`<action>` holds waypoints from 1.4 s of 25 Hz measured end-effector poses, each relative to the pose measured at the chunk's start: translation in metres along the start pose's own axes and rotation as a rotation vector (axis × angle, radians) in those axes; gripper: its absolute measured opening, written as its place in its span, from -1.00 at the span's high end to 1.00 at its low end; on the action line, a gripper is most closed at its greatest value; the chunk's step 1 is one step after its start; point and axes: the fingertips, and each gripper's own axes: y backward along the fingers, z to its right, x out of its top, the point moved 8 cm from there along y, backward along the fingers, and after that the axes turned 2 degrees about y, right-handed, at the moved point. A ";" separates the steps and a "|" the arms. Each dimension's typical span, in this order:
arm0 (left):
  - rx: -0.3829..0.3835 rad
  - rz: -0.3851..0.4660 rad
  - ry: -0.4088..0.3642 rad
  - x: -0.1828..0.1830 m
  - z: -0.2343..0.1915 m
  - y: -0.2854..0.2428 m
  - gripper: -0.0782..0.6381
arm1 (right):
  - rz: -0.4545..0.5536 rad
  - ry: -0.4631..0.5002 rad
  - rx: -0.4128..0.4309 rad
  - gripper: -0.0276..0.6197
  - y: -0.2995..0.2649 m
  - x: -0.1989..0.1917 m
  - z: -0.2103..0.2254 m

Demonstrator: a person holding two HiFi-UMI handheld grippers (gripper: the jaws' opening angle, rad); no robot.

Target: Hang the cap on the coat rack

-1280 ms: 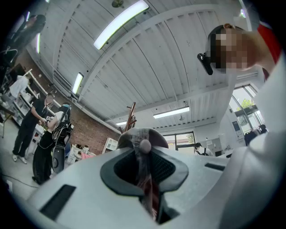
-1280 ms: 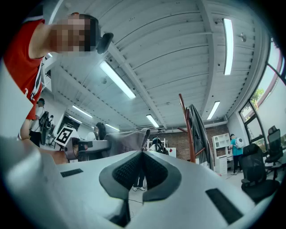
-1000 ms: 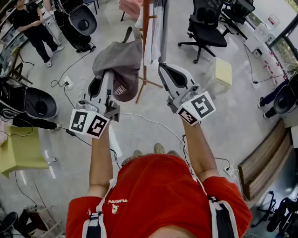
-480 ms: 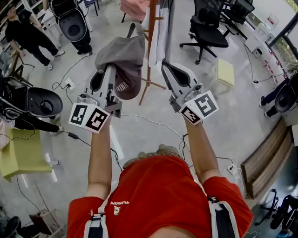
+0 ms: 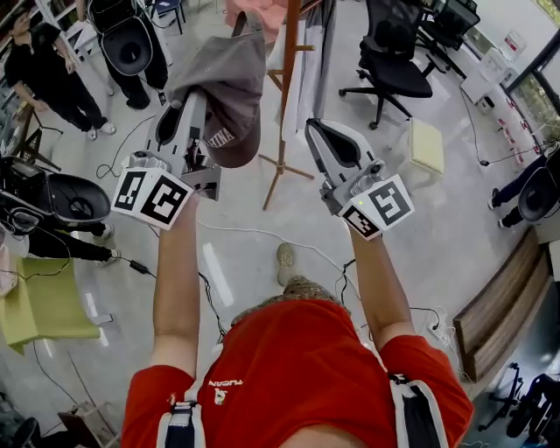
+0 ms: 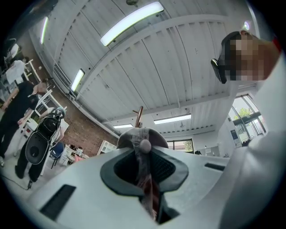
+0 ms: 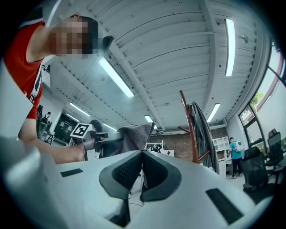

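A grey cap (image 5: 226,80) hangs from my left gripper (image 5: 191,103), which is shut on its fabric and held high, just left of the wooden coat rack pole (image 5: 287,96). In the left gripper view the cap's cloth (image 6: 142,150) is pinched between the pads, and the rack's top (image 6: 139,115) pokes up behind it. My right gripper (image 5: 312,129) is shut with nothing in it, right of the pole and lower than the cap. The right gripper view shows the cap (image 7: 134,136) to the left and the coat rack (image 7: 191,129) to the right.
Grey and white garments (image 5: 311,61) and a pink one (image 5: 254,13) hang on the rack. A black office chair (image 5: 389,52) stands at the back right, with a pale stool (image 5: 420,136) nearby. A person in black (image 5: 48,74) stands far left. Cables cross the floor.
My left gripper has lifted the cap higher and farther forward, beside the rack pole. The person has stepped closer to the rack. My right gripper has barely moved.
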 end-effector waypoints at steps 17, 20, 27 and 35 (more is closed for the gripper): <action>0.009 0.080 -0.036 0.018 -0.096 -0.211 0.64 | 0.061 0.009 0.061 0.84 -0.098 -0.032 0.165; 0.003 0.066 -0.034 0.012 -0.106 -0.230 0.64 | 0.064 0.013 0.055 0.84 -0.104 -0.035 0.175; -0.036 -0.002 -0.006 -0.023 -0.124 -0.260 0.64 | 0.047 0.007 -0.002 0.84 -0.108 -0.050 0.188; -0.077 -0.101 0.028 -0.061 -0.141 -0.273 0.62 | 0.029 0.011 -0.040 0.84 -0.117 -0.058 0.187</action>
